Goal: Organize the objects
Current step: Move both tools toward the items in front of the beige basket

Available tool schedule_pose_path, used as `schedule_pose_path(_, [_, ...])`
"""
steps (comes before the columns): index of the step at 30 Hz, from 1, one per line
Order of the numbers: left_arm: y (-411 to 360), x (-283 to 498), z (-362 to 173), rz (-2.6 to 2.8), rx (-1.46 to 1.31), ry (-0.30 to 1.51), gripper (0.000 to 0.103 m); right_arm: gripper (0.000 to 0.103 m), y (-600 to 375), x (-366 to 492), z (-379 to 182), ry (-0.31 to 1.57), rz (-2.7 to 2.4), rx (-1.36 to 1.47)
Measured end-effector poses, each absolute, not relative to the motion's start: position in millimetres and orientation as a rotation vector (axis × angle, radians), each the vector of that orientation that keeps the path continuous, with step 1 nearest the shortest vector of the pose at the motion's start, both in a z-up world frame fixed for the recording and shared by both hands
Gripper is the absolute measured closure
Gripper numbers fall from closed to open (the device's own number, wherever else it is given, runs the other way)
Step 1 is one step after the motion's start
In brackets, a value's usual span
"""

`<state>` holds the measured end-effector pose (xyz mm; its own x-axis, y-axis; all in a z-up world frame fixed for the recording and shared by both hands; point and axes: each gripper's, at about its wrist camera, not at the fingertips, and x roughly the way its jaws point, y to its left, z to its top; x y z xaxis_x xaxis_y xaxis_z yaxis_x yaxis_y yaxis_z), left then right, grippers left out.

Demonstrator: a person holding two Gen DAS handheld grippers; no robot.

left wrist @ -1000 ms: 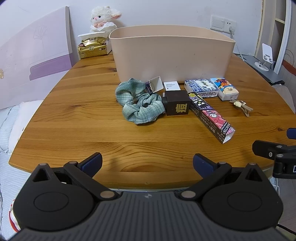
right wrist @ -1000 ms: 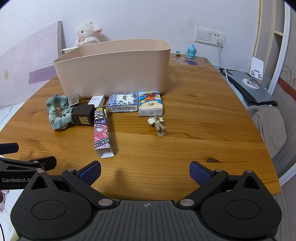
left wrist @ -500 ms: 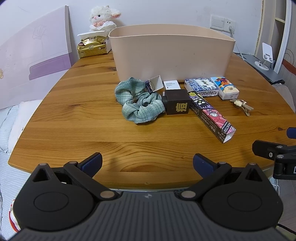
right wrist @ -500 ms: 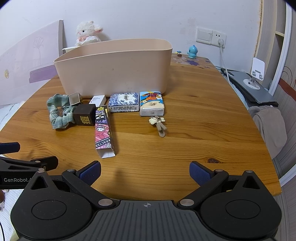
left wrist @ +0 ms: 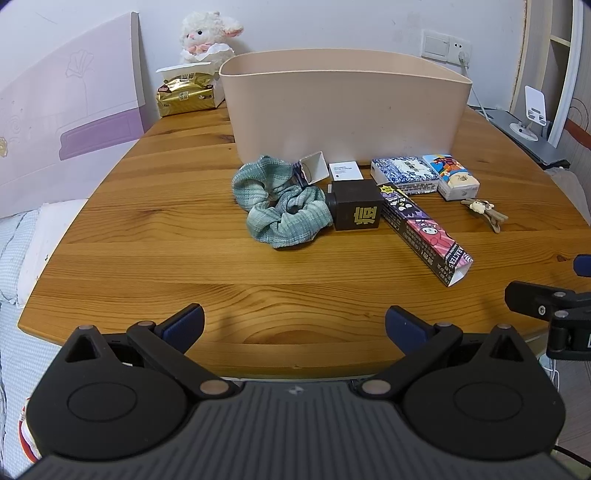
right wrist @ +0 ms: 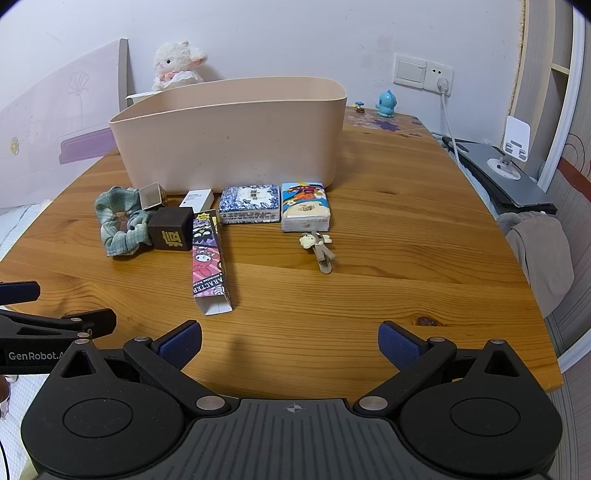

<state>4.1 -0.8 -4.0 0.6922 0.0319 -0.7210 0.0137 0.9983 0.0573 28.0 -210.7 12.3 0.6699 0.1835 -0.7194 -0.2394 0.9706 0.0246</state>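
A beige bin stands on the wooden table. In front of it lie a green scrunchie, a dark cube box, a long cartoon box, a small white box, two tissue packs and a hair clip. My left gripper and right gripper are open and empty over the near table edge, well short of the objects.
A plush lamb and a gold tissue pack sit at the back left. A blue figurine stands at the back right. A laptop with a phone stand lies to the right. A bed is on the left.
Both views have shifted very slightly. The grippers stay open and nothing on the table has moved.
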Motion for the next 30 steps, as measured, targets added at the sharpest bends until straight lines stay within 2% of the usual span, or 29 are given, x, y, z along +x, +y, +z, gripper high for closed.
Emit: schedule_pose_path(30, [8.8,8.4,-1.8,0.015,0.057,0.802,0.0,0.0,-204.1,29.5,13.6,0.803,0.253,-0.078])
